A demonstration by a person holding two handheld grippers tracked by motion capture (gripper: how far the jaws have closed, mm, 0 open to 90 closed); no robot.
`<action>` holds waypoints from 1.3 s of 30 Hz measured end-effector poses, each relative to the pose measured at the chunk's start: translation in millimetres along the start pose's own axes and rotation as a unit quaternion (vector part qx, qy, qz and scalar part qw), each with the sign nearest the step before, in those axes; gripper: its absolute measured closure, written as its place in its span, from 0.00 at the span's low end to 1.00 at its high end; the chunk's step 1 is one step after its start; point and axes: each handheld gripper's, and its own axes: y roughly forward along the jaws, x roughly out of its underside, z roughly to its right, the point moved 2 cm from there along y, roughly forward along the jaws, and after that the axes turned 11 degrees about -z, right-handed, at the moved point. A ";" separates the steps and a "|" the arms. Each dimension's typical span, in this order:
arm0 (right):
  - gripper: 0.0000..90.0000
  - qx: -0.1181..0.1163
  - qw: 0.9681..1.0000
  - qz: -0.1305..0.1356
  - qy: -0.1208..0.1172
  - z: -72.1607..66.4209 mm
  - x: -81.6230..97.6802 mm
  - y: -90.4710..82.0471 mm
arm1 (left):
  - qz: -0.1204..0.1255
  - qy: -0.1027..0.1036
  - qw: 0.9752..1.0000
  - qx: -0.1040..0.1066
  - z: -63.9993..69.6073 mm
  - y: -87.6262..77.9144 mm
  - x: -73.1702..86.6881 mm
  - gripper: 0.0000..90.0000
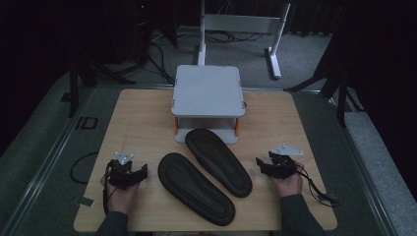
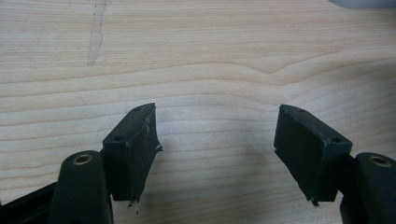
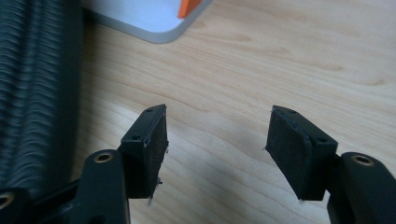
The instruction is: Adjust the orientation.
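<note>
Two black slippers lie soles-up on the wooden table (image 1: 137, 113). One slipper (image 1: 194, 188) lies nearer the front, the other slipper (image 1: 218, 161) reaches toward the small grey rack (image 1: 207, 90). My left gripper (image 1: 139, 173) rests on the table left of the slippers, open, with bare wood between its jaws (image 2: 217, 149). To the right of the slippers sits my right gripper (image 1: 259, 163), also open over bare wood (image 3: 215, 144). The ribbed sole of a slipper (image 3: 37, 88) runs along the left of the right gripper view.
The grey two-level rack has orange posts (image 1: 236, 125) and its base corner (image 3: 154, 21) lies ahead of the right gripper. Cables (image 1: 319, 189) trail off the right hand. A white stand (image 1: 273, 44) is on the floor beyond the table.
</note>
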 end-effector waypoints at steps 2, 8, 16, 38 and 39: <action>0.41 -0.003 1.000 0.005 -0.012 -5.2 -2.0 -7.1 | 0.000 0.002 1.000 -0.001 0.4 -0.1 0.1 0.34; 0.38 -0.006 0.998 0.022 -0.055 -30.5 -10.9 -26.1 | 0.000 0.003 1.000 -0.002 0.1 0.1 0.4 0.34; 0.33 -0.024 0.993 0.034 -0.113 -71.1 -21.4 -43.5 | -0.001 0.008 1.000 -0.003 1.9 1.3 0.2 0.33; 0.13 -0.055 0.979 -0.028 -0.196 -131.6 -28.8 7.1 | -0.003 0.011 1.000 -0.004 3.2 1.6 0.2 0.33; 0.13 -0.054 0.978 -0.030 -0.199 -132.8 -28.2 8.6 | -0.002 0.010 1.000 -0.004 3.1 1.7 0.3 0.33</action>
